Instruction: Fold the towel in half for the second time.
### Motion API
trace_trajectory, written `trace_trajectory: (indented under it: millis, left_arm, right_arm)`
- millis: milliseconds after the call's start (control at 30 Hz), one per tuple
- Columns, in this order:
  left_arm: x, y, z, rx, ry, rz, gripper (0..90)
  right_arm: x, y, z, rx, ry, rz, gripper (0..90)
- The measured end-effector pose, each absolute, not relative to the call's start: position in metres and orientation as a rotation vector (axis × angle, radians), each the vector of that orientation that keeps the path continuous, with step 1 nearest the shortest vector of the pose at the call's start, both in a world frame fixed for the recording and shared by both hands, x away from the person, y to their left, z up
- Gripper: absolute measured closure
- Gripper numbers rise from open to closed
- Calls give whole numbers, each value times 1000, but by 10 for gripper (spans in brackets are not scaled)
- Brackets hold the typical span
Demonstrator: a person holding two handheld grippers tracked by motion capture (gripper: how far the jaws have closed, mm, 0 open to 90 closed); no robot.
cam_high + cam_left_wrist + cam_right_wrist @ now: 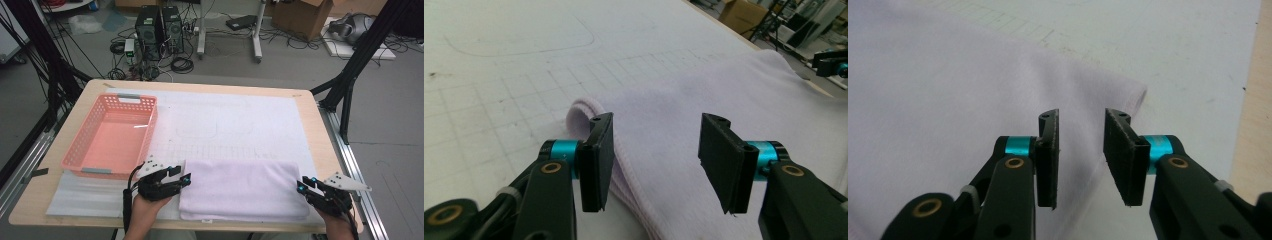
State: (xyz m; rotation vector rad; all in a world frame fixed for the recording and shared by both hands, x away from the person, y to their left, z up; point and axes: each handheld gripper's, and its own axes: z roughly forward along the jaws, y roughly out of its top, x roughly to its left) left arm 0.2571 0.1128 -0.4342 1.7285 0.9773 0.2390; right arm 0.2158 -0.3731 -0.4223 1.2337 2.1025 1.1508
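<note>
A pale lilac towel (pixel 242 187) lies folded flat on the white mat near the table's front edge. My left gripper (pixel 181 175) is at the towel's left end, jaws open. In the left gripper view the left gripper (pixel 656 120) hovers over the towel's (pixel 704 80) rounded folded edge, and nothing is pinched. At the towel's right end sits my right gripper (pixel 306 183). In the right gripper view the right gripper (pixel 1082 115) stands open by a narrower gap above the towel's (pixel 948 90) corner, with its pads off the cloth.
An empty pink basket (pixel 145 140) stands at the left of the table, just behind my left hand. A white gridded mat (pixel 225 125) covers the middle. The table's right edge (pixel 327 150) runs close to my right gripper. The other gripper (pixel 831 62) shows far right in the left gripper view.
</note>
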Motion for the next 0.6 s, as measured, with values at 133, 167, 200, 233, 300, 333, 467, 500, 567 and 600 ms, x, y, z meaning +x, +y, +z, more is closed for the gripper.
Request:
trace_trajectory:
  millis: [133,167,200,233,300,333,467,500,567,600]
  left_arm:
    - [276,107,-437,1749,980,227,460]
    - [280,107,-438,1755,979,220,449]
    - [284,106,-439,1757,981,217,441]
    - [287,106,-439,1757,987,226,430]
    - [294,105,-441,1765,995,231,404]
    - [297,105,-442,1774,1001,242,394]
    - [308,103,-450,1790,1021,199,375]
    - [310,102,-452,1804,1027,180,372]
    - [313,101,-454,1818,1046,164,375]
    - [313,101,-454,1815,1043,153,374]
  right_arm:
    - [236,-366,-424,1220,2130,1157,726]
    - [241,-364,-425,1217,2141,1148,728]
    - [247,-362,-426,1220,2148,1145,729]
    - [252,-361,-428,1215,2156,1140,729]
    - [263,-358,-430,1214,2166,1125,720]
    - [268,-357,-430,1218,2170,1118,709]
    - [284,-355,-434,1222,2174,1067,662]
    - [287,-354,-436,1216,2184,1035,662]
    - [292,-352,-442,1197,2223,941,663]
    - [292,-354,-443,1182,2213,955,664]
